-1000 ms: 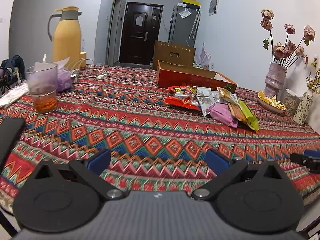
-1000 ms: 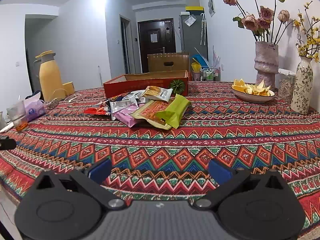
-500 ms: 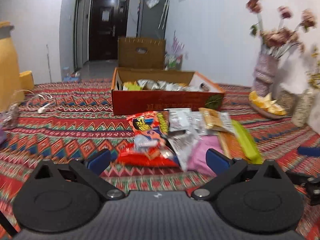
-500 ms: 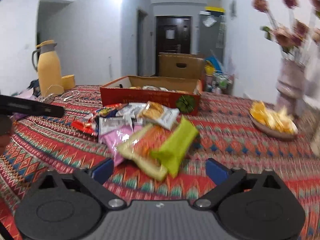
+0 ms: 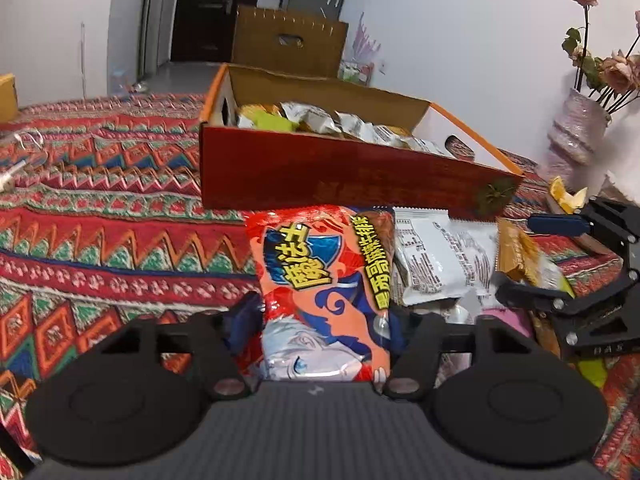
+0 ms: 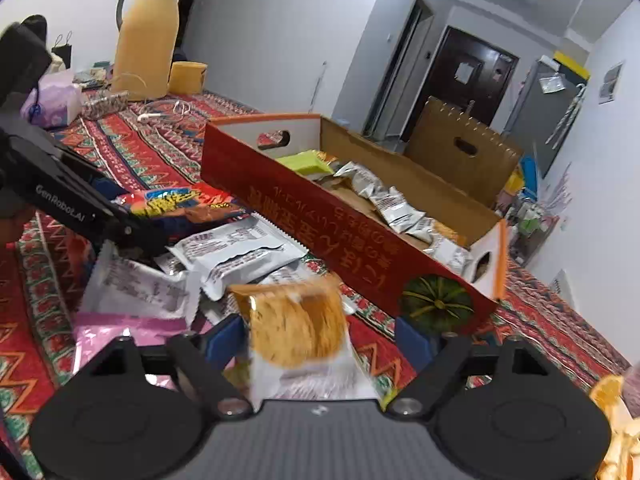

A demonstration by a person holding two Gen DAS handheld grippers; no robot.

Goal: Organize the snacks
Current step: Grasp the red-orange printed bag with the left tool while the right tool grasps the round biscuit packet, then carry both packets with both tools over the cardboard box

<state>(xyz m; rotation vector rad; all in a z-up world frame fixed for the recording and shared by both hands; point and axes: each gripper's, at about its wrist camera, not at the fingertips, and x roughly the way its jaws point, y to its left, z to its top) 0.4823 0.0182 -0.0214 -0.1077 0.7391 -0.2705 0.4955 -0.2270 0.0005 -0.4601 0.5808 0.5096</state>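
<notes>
A pile of snack packets lies on the patterned cloth in front of a red cardboard box [image 5: 340,176] that holds several packets. My left gripper [image 5: 324,326] has a red-orange snack bag [image 5: 320,264] between its fingers. Its jaws are closing, and the pads press the bag's two side edges, which narrow there. My right gripper [image 6: 318,338] is rolled to one side and its jaws are closing around a golden cracker packet [image 6: 296,328]. A gap still shows beside the right pad. The same box [image 6: 320,224] stands just beyond it.
Silver packets [image 5: 444,256] and a pink packet [image 6: 128,332] lie between the two grippers. A yellow thermos [image 6: 146,36], a purple tissue pack [image 6: 52,100] and an earphone cable [image 6: 164,112] sit far left. A flower vase [image 5: 576,128] and a plate of peels [image 5: 568,196] stand at the right.
Both grippers came forward from the table's near edge onto the snack pile. Their jaws went from wide to narrow, each around a packet. The right gripper also rolled sideways.
</notes>
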